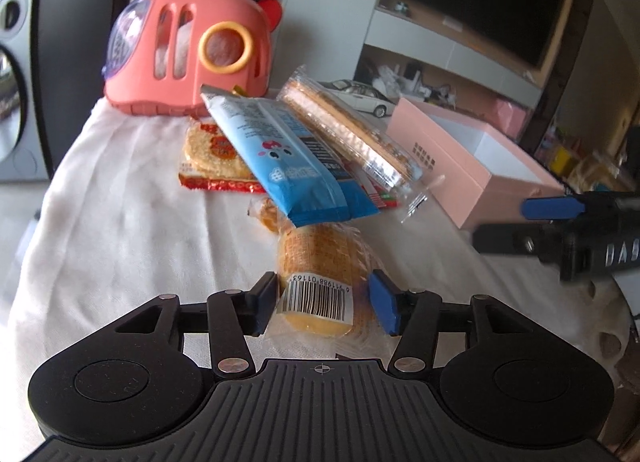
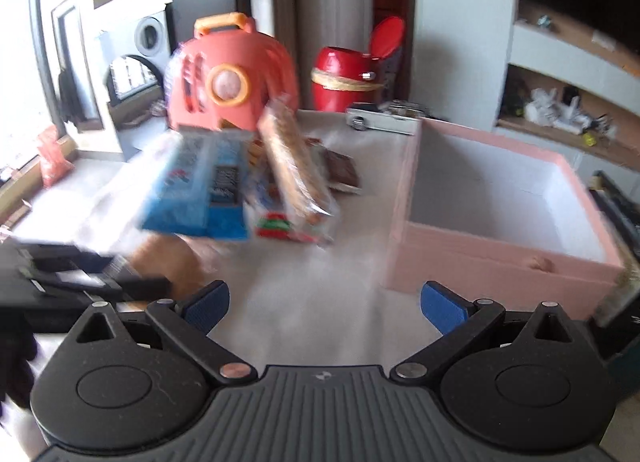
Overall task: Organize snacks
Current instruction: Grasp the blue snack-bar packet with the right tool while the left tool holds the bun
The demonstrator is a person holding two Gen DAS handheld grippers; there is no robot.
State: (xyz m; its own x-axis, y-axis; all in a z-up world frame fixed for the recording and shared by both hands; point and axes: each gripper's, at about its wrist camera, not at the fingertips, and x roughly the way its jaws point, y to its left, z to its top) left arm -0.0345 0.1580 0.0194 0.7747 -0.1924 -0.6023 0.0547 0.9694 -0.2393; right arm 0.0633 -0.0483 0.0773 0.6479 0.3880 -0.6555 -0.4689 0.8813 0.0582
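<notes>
My left gripper (image 1: 325,304) is shut on a clear-wrapped yellow bread roll (image 1: 320,262) with a barcode label, low over the white cloth. Its far end props up a blue snack packet (image 1: 292,158) and a long clear wafer pack (image 1: 348,130), which lean over a red rice-cracker pack (image 1: 212,158). The open pink box (image 1: 472,158) stands to the right. My right gripper (image 2: 325,304) is open and empty above the cloth, between the snack pile (image 2: 224,186) and the pink box (image 2: 496,238). It also shows at the right edge of the left wrist view (image 1: 560,222).
A coral toy carrier (image 1: 188,50) stands behind the pile. A white model car (image 1: 360,96) sits behind the box, and a red lidded bin (image 2: 352,78) stands beyond the table. The white cloth (image 1: 120,222) covers the table.
</notes>
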